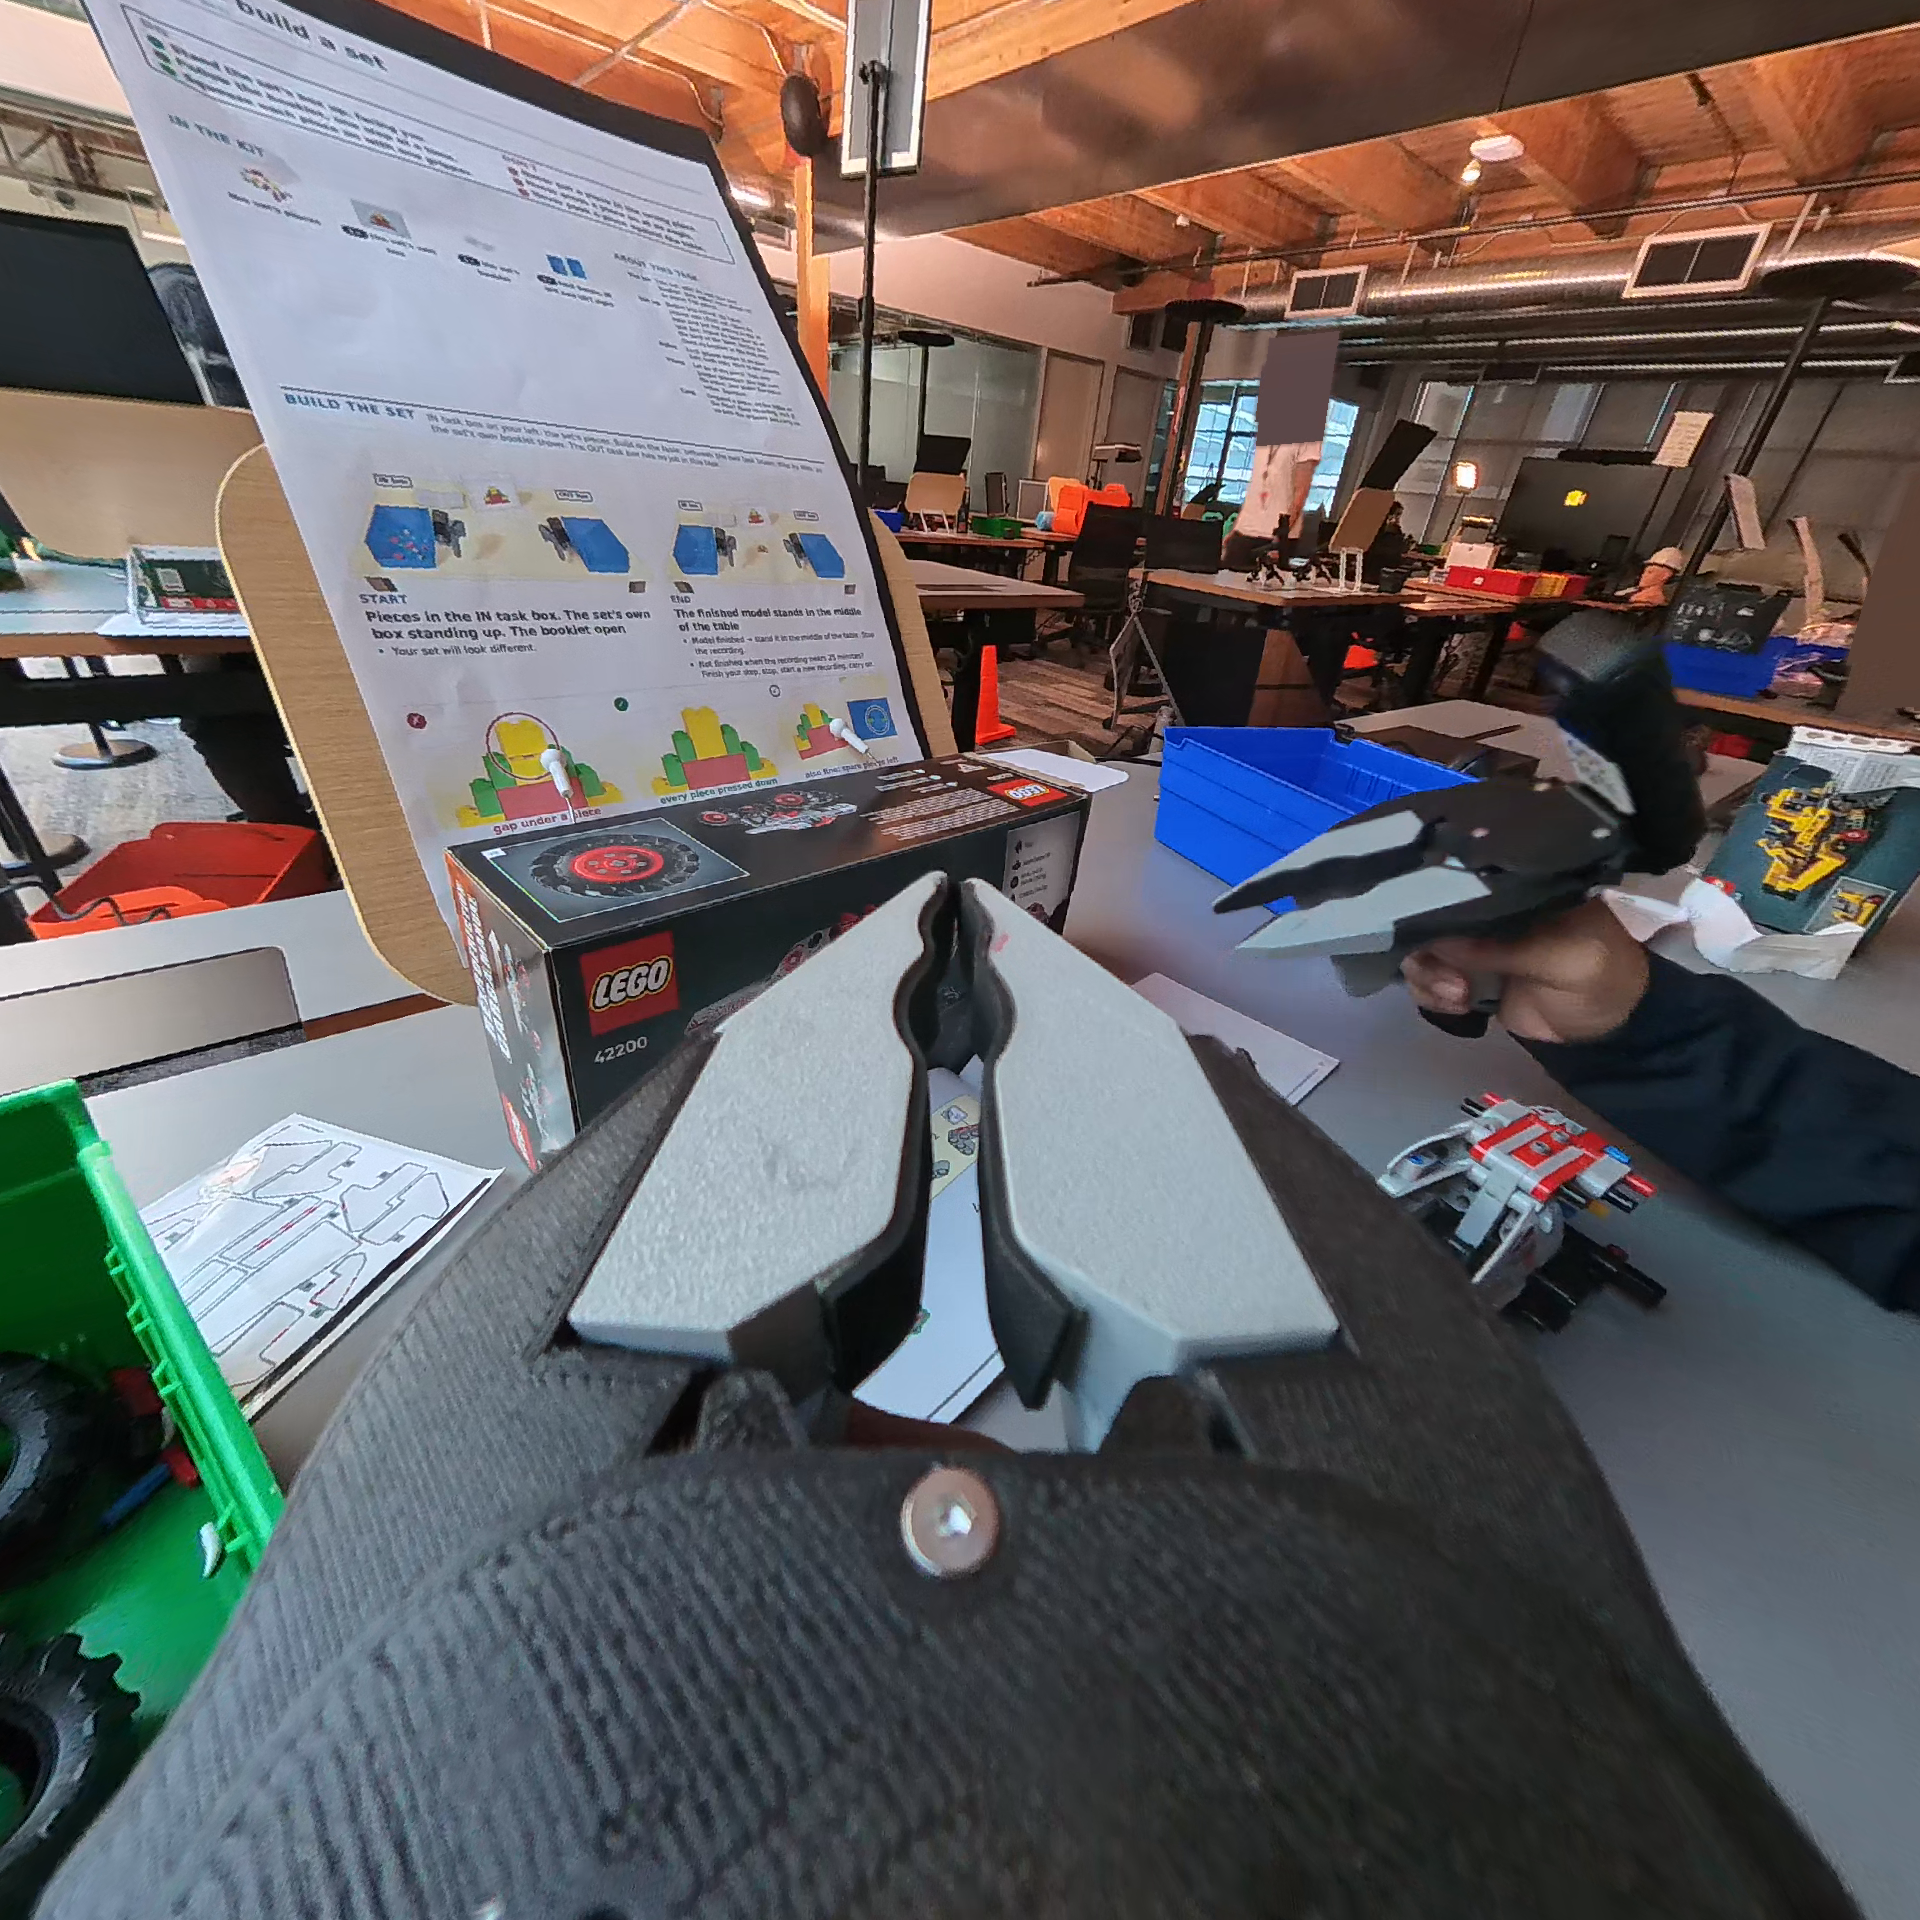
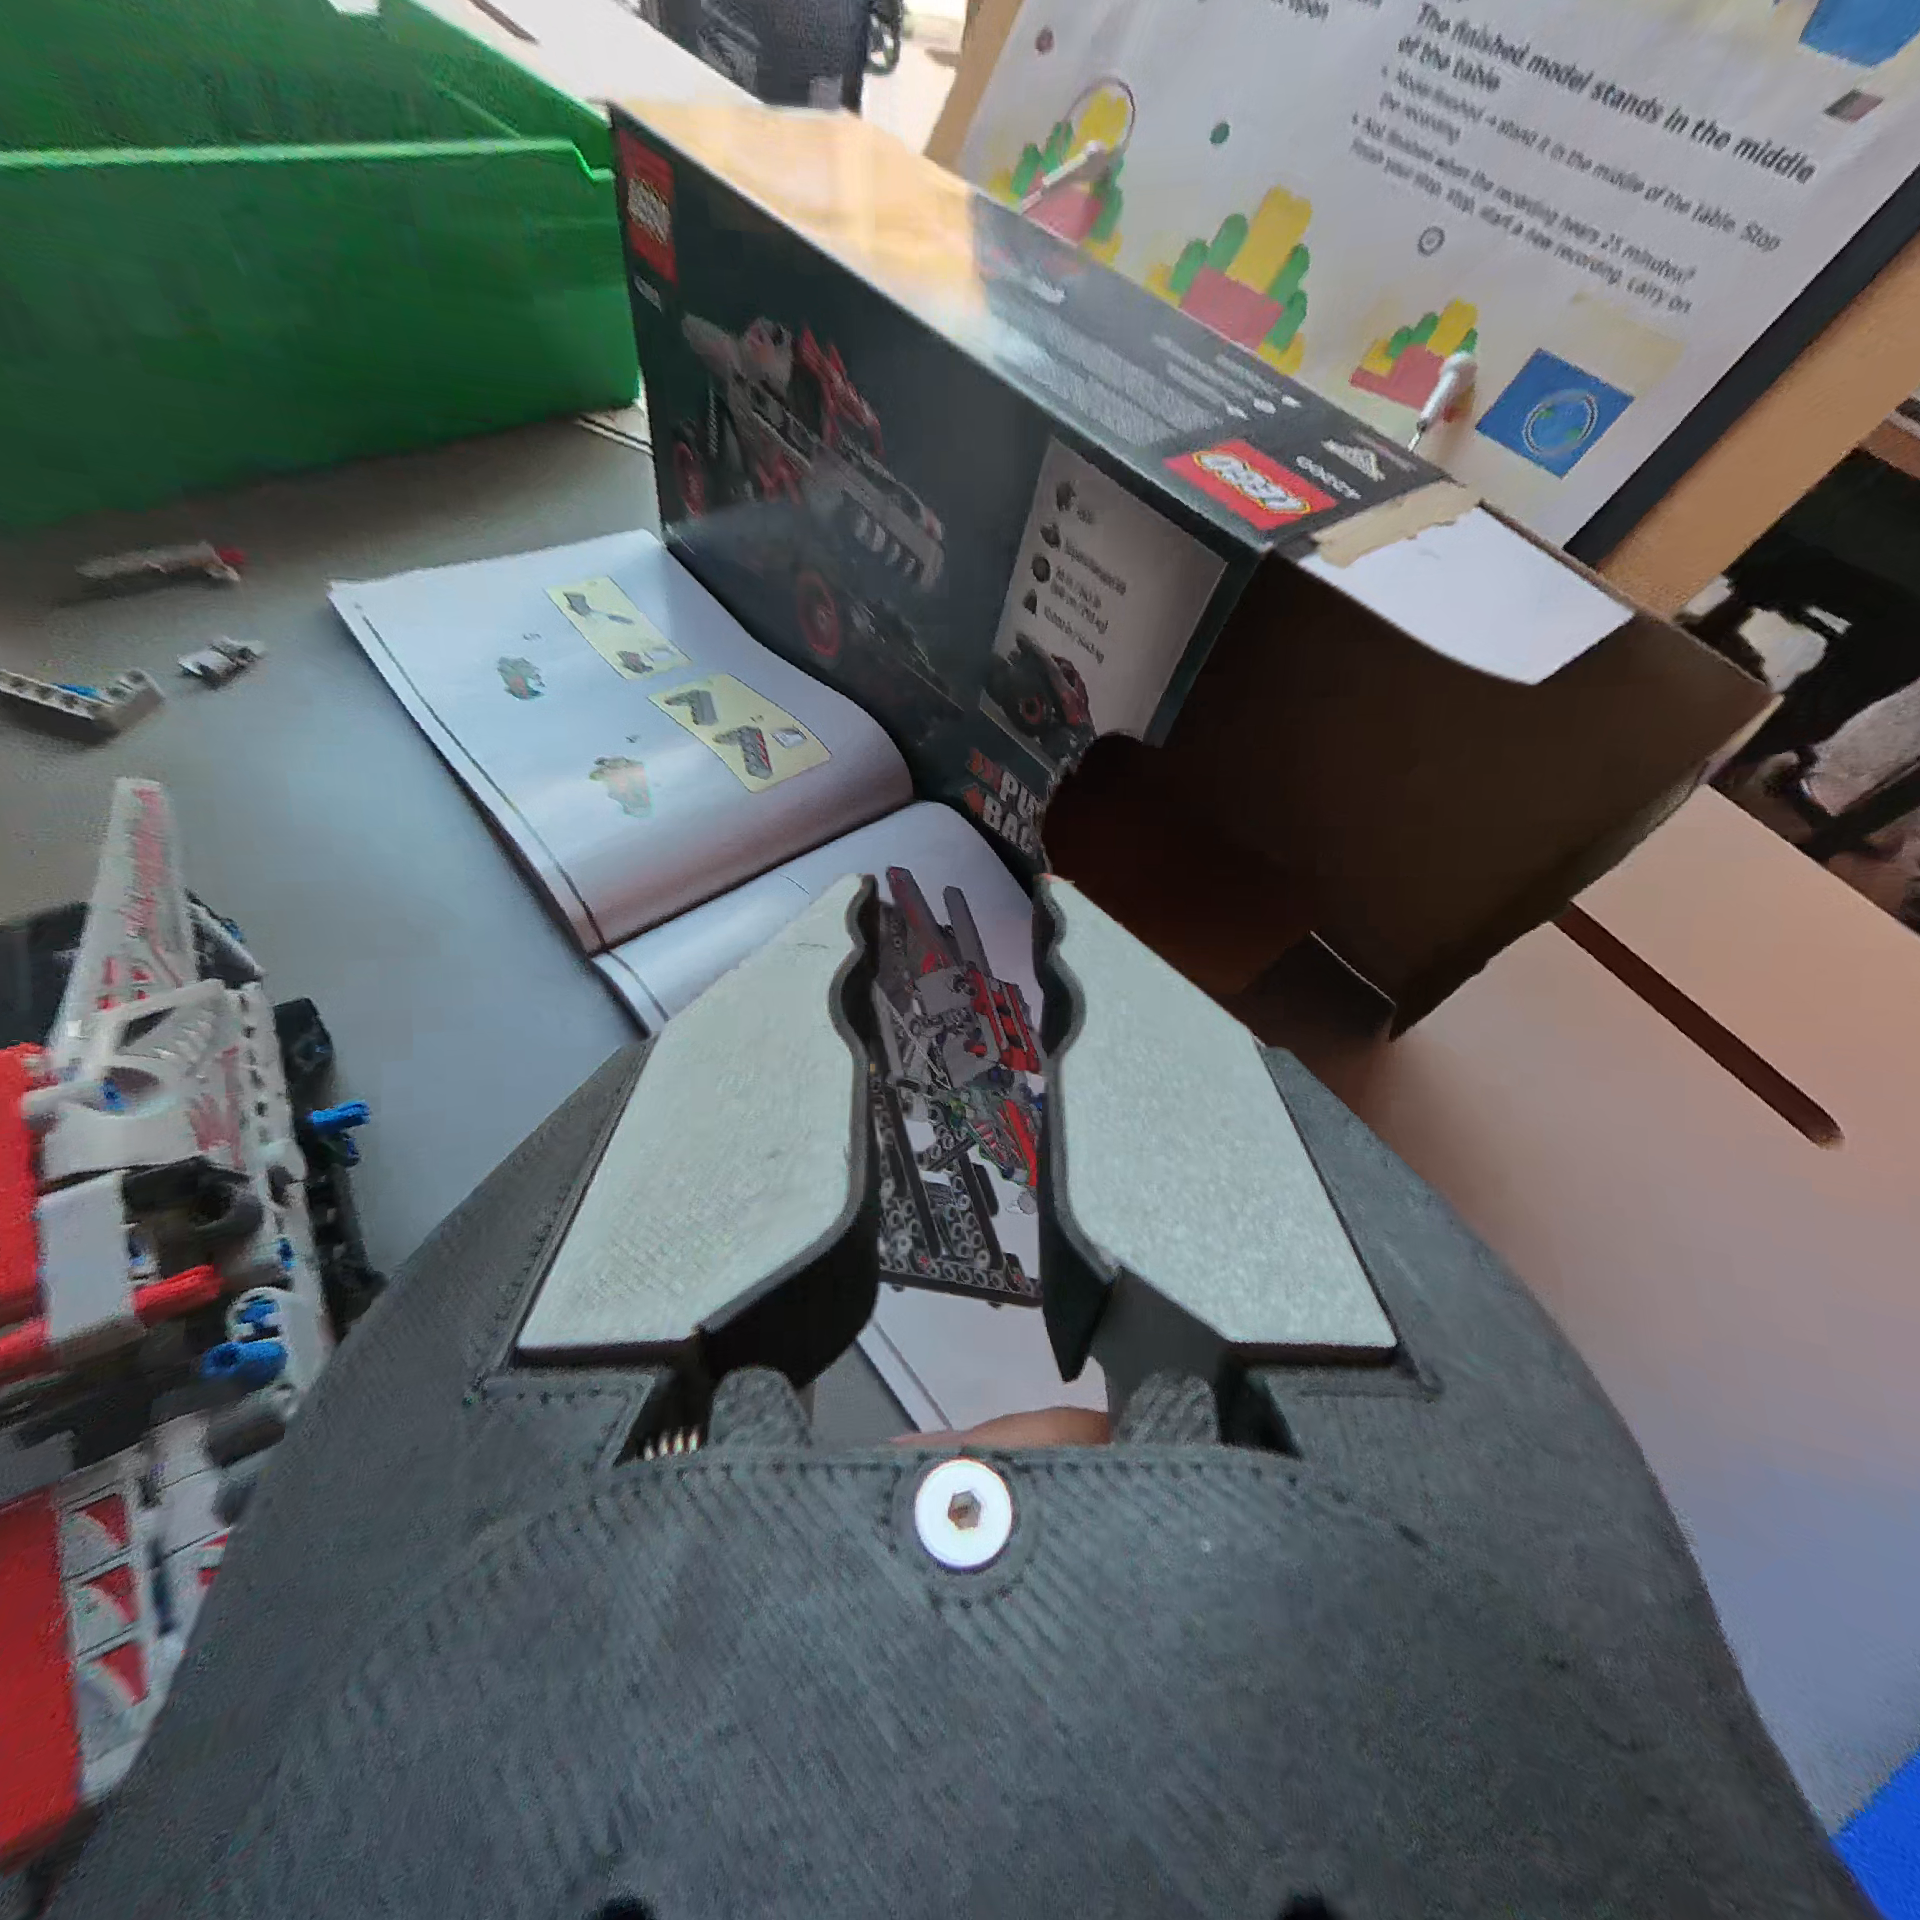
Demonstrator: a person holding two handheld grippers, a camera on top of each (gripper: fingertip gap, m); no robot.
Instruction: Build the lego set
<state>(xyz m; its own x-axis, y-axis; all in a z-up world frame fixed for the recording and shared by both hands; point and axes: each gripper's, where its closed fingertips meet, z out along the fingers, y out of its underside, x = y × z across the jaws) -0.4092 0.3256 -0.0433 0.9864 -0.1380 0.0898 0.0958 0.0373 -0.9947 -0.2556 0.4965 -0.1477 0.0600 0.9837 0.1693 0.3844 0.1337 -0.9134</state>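
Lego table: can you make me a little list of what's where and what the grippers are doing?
Model: half-built white, red and black Lego vehicle, on the grey table
Box: black cardboard Lego box, standing, one end flap open
Booklet: open paper instruction booklet, lying in front of the box
Bins: green plastic bin holding black tyres; blue plastic bin behind
Left gripper: shut, holding nothing
Right gripper: open, empty, above the booklet

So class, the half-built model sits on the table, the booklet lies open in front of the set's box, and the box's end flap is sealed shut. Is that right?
Not quite. The box has its end flap torn open, as the right wrist view shows. The model and open booklet are as stated.
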